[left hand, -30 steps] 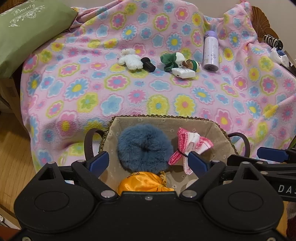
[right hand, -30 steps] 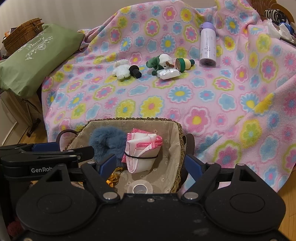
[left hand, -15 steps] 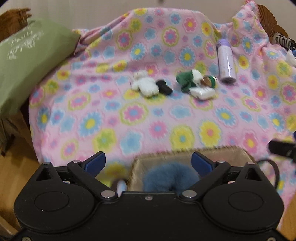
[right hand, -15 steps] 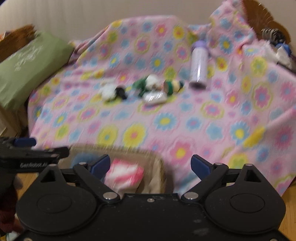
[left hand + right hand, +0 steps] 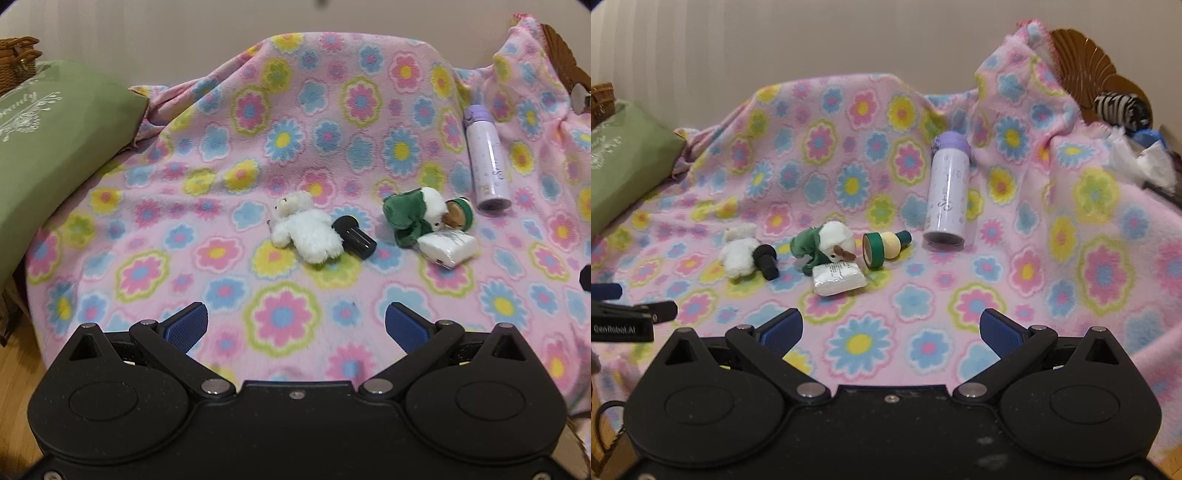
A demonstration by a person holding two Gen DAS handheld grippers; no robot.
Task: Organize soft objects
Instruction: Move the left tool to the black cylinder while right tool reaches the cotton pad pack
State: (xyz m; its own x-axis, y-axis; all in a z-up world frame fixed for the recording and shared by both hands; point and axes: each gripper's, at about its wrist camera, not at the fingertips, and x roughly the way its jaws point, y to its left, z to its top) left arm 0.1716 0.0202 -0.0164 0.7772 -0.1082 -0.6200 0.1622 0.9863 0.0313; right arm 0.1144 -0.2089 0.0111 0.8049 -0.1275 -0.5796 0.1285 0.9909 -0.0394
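Both grippers' jaws spread empty, the right's opening; the white plush bear (image 5: 308, 234) lies mid-frame, nearer the left gripper (image 5: 295, 325).

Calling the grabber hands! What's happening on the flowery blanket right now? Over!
Left gripper open, empty; right gripper opening, empty. White plush and green plush lie untouched on the blanket. Black cylinder touches white plush; tissue pack against green one.
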